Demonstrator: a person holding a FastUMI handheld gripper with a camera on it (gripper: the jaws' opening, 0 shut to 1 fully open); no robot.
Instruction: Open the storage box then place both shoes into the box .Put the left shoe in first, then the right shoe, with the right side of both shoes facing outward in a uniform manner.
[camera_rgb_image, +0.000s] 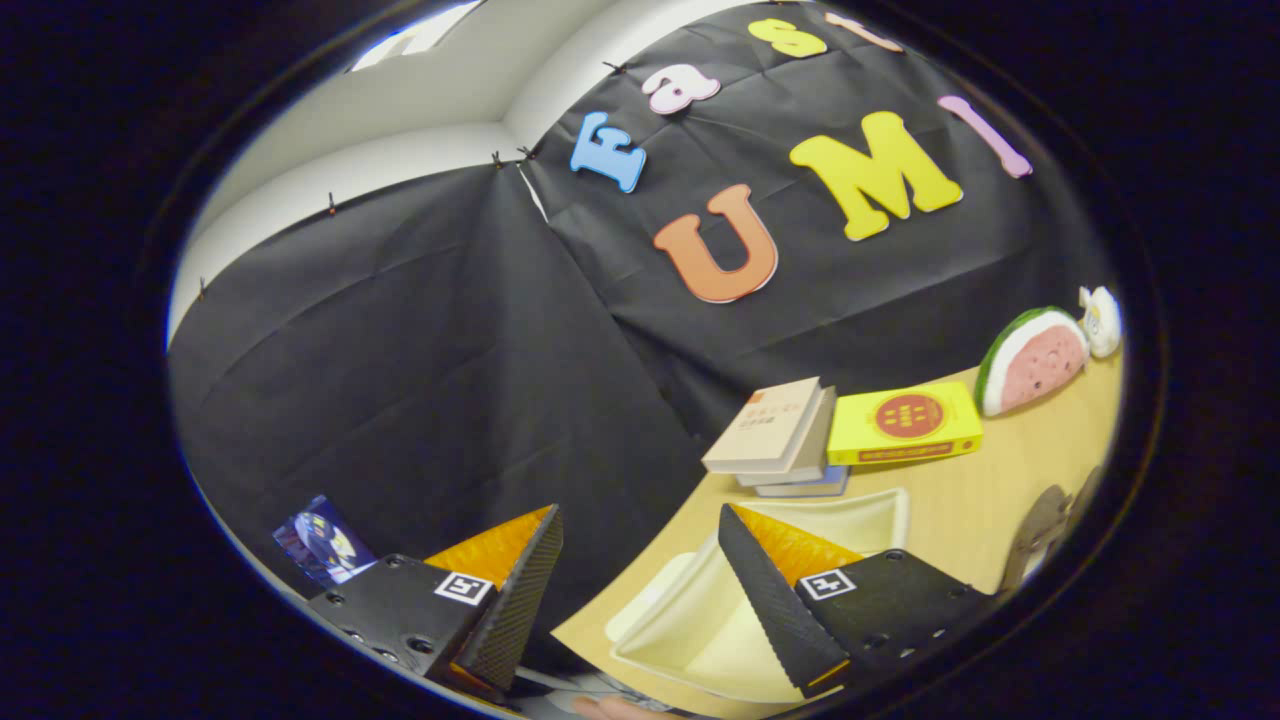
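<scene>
A: Item one, the storage box (700, 620)?

B: Cream-coloured, shallow, rounded corners, lying on the wooden table (960, 520) near its corner. It sits behind and under the right finger (790, 600), which covers part of it. The hollow inside that shows holds nothing. Whether this piece is the tray or the lid I cannot tell.

A: Item two, the gripper (640, 590)?

B: Fingers set wide apart, nothing between them, nothing touched. The left finger (520, 590) hangs off the table's edge, in front of the black cloth wall (420, 370); the right one is over the box.

A: Shoes?

B: A dark, rounded shape (1040, 530) lies on the table well to the right of the right finger, close to the table's far side (it could be a shoe sole, too blurred to say).

A: Other stock on the table?

B: A stack of books (780, 435), three by my count, beige cover on top, just beyond the box. A yellow book (905, 425) with a red round mark, touching or just beside the stack on its right. Further along, a watermelon-slice plush (1030, 360) leaning against the wall, and a small white figure (1100, 320) just beside it.

A: Anything off the table?

B: A small blue card or packet (325, 540), beside the left finger's base. A fingertip of a person's hand (610, 708) shows below the fingers.
</scene>
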